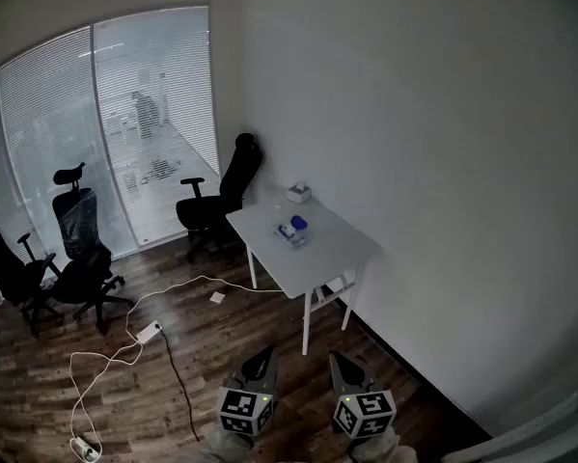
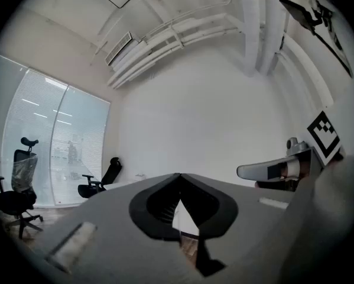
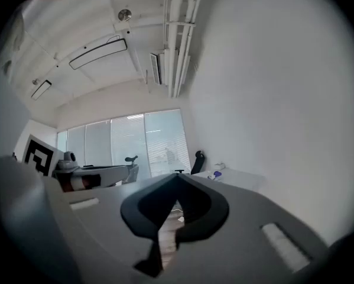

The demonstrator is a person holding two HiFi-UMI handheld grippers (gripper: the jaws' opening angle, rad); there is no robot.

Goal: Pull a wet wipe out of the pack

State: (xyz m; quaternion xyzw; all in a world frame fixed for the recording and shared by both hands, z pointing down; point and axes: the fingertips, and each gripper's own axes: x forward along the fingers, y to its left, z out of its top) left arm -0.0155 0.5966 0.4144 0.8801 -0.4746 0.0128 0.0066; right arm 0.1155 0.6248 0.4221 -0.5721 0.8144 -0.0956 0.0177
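on the table (image 1: 339, 247), wipe pack (image 1: 290, 231), left gripper (image 1: 265, 354) and right gripper (image 1: 338, 359) closed, empty

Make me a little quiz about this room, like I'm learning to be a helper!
1. True or false: the wipe pack lies on the white table.
2. What stands by the table's far end? A) a black chair B) a ladder C) a bicycle
3. Fill in: the left gripper and the right gripper both have jaws that are ____.

Key: 1 true; 2 A; 3 shut, with nothing between them.
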